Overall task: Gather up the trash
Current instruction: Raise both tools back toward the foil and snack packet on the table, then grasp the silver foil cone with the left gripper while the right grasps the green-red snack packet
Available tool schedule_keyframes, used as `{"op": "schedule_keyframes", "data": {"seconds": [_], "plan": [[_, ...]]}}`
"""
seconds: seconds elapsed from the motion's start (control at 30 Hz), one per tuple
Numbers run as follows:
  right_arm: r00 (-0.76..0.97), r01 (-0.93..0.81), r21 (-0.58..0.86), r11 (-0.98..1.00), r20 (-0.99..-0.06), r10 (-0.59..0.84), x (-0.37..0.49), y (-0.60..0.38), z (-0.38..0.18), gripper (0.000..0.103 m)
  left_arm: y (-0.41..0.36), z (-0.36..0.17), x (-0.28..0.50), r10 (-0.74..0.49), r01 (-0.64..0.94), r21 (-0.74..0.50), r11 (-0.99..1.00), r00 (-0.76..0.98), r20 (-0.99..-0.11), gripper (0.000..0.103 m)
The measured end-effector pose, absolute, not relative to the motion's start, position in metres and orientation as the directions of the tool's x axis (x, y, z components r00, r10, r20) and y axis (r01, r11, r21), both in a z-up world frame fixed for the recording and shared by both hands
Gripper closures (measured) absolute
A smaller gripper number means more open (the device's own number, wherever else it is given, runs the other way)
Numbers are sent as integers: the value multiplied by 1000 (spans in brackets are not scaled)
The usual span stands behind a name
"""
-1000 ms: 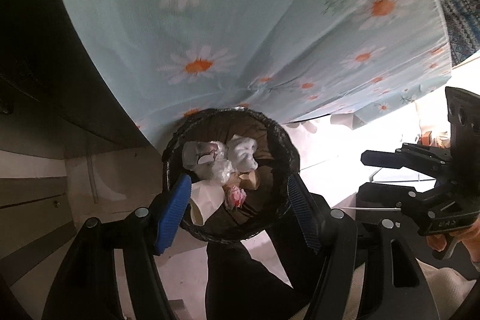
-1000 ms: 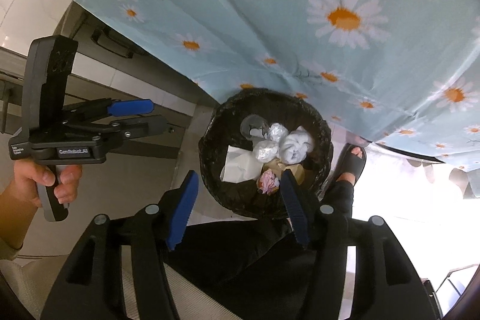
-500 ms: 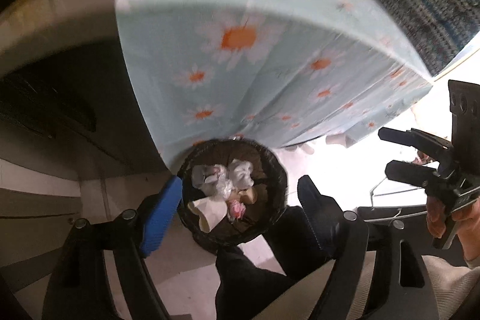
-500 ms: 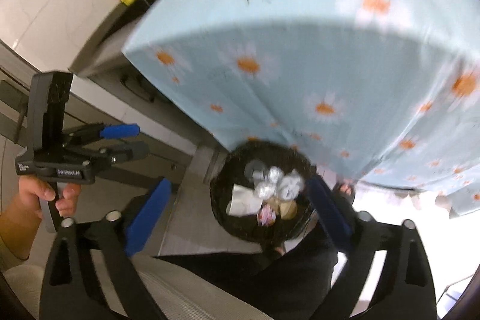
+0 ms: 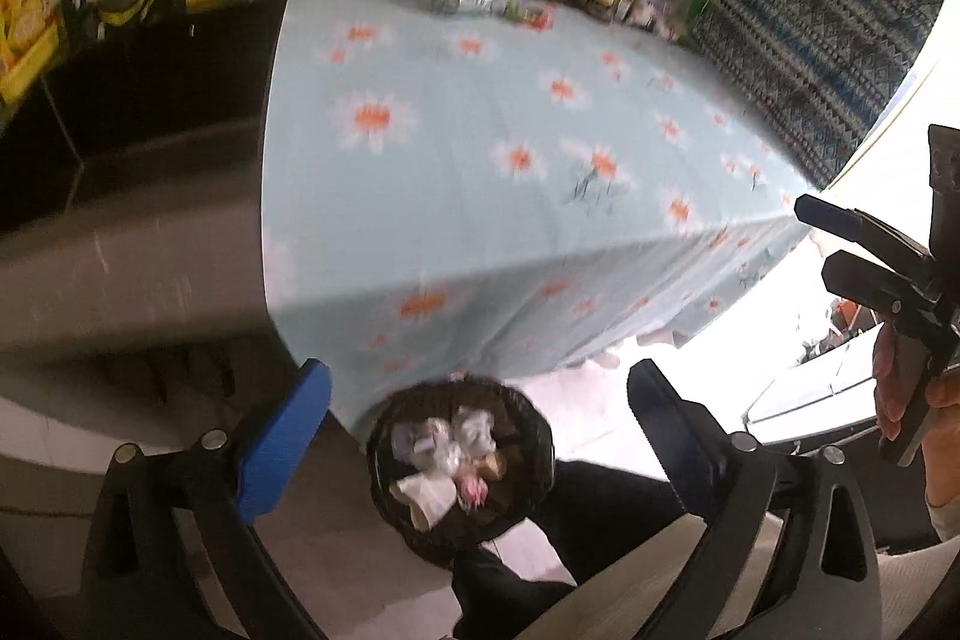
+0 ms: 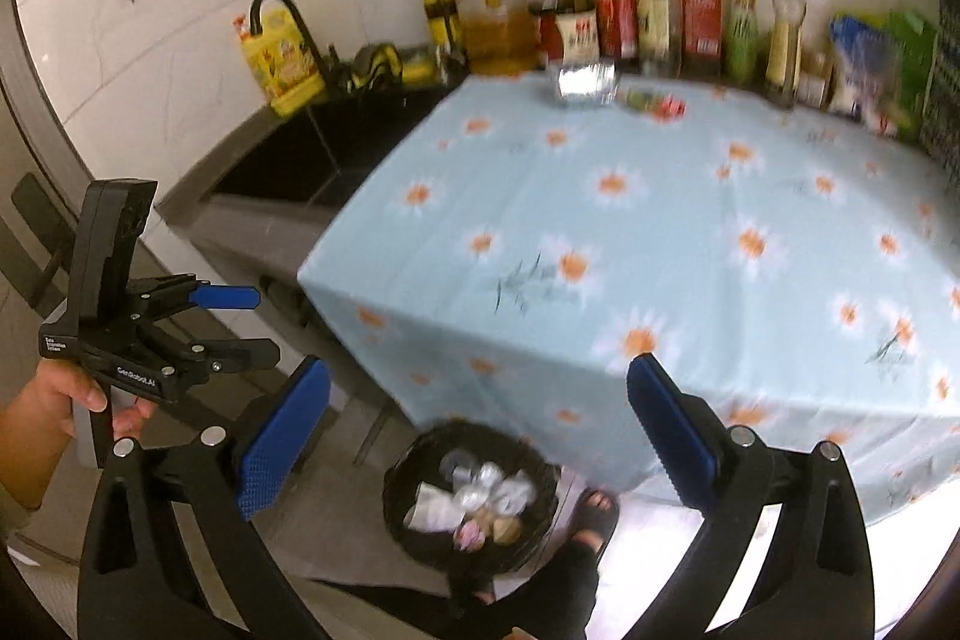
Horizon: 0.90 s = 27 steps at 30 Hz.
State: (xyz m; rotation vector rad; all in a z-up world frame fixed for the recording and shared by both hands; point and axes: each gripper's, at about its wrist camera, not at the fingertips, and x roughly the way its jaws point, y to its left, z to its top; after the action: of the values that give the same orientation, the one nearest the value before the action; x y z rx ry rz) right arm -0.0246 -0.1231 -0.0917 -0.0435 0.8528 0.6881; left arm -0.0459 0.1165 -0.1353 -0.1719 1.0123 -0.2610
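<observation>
Both grippers are chunky black plastic with silver screws at the joints. The left gripper (image 6: 255,328) has blue pads (image 6: 225,297), small white lettering on its body and a boxy black block on top. The right gripper (image 5: 828,244) looks all black from that side. Bare hands, dark trousers (image 6: 540,604), black open-toe sandal (image 6: 594,517).

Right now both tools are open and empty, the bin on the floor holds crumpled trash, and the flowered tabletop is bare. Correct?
Not quite: the tabletop is not bare. The right wrist view shows a crumpled foil piece and small wrappers at its far edge. Both tools, left tool and right tool, are open and empty; the bin holds trash.
</observation>
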Motion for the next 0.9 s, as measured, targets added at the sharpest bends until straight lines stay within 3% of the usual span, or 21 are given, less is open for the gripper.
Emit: {"op": "schedule_keyframes", "data": {"seconds": [0.5,0.77,0.9], "plan": [[531,-606,195,771,-623,574,79,-163,-32,5,81,-55,39,-218,149,-160,976,630,-745,7],[504,-687,204,697,-558,660,158,-188,-26,5,63,-39,115,-190,126,-143,982,622,-760,7],[459,-738,144,659,-609,647,198,-185,-40,5,55,-41,155,-168,118,-121,986,600,-782,7]]}}
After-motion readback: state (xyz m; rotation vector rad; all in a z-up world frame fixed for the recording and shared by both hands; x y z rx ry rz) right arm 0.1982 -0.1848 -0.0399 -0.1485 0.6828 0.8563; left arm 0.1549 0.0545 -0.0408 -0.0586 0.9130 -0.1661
